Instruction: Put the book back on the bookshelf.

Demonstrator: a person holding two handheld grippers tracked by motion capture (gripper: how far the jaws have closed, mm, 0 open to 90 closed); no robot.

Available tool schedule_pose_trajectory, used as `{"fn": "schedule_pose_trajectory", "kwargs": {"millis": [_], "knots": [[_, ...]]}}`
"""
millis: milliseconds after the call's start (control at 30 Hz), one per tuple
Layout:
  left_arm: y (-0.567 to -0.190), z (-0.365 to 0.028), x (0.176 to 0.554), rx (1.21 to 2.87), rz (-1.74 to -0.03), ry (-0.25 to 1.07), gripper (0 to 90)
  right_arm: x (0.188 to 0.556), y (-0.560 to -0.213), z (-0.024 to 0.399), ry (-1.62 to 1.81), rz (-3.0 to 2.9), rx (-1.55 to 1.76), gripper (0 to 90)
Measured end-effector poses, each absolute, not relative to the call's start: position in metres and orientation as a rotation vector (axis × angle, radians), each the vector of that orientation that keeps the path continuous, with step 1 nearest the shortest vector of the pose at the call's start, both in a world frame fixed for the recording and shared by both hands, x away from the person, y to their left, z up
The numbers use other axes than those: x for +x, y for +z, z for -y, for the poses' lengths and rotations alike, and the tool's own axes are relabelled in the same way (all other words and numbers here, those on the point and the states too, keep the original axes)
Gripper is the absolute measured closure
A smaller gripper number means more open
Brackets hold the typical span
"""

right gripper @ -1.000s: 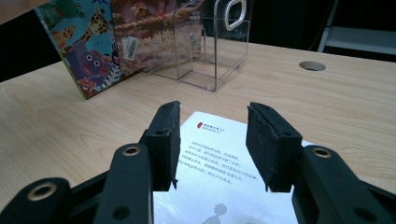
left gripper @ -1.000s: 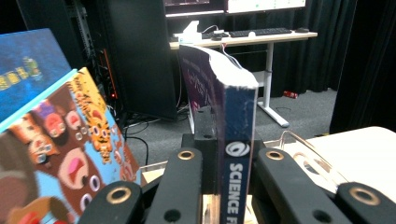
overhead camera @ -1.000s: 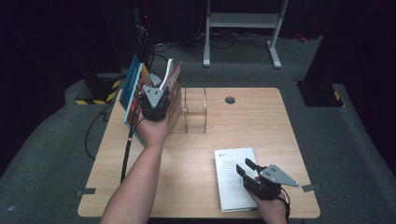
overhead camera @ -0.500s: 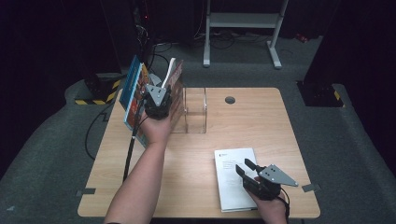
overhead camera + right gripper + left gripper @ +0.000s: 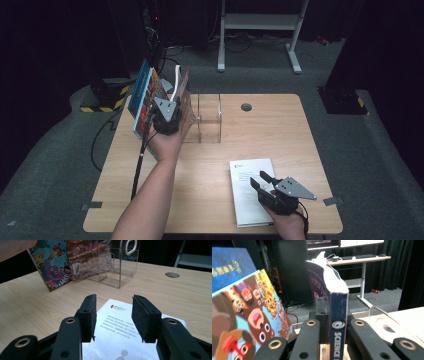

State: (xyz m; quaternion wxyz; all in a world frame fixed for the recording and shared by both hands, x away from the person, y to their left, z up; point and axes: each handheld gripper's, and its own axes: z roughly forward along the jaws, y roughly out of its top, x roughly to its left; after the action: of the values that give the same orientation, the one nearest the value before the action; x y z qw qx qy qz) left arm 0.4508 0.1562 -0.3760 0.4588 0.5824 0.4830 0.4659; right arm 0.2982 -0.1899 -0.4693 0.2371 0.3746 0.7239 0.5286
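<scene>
My left gripper is shut on the blue spine of a thick paperback marked "SCIENCE". The paperback stands tilted just left of a clear acrylic rack. Its barcoded cover faces the near side of the table. Left of it leans a colourful children's book, close beside the jaws. My right gripper hovers open at the front right over a white book lying flat. Its pads are apart, with the white cover below them.
The rack has upright dividers and nothing in its slots. A round cable hole lies at the table's back right. A black cable trails off the left gripper across the wooden tabletop. Desk frames and dark curtains stand behind.
The left gripper and its paperback have shifted only slightly. The right gripper has kept still over the white book.
</scene>
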Motion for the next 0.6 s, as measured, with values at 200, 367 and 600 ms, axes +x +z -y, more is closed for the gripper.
{"fn": "schedule_pose_trajectory", "kwargs": {"millis": [200, 367, 600], "knots": [[-0.3738, -0.161, 0.4474, 1.438, -1.222, 1.128, 82.0, 0.2976, -0.4694, 0.1866, 1.447, -1.992, 1.016, 54.5], [-0.3728, -0.1634, 0.4463, 1.445, -1.237, 1.125, 80.8, 0.2975, -0.4696, 0.186, 1.445, -1.999, 1.013, 54.4], [-0.377, -0.1657, 0.4455, 1.463, -1.256, 1.117, 78.7, 0.2971, -0.4698, 0.1851, 1.449, -1.999, 1.018, 54.3]]}}
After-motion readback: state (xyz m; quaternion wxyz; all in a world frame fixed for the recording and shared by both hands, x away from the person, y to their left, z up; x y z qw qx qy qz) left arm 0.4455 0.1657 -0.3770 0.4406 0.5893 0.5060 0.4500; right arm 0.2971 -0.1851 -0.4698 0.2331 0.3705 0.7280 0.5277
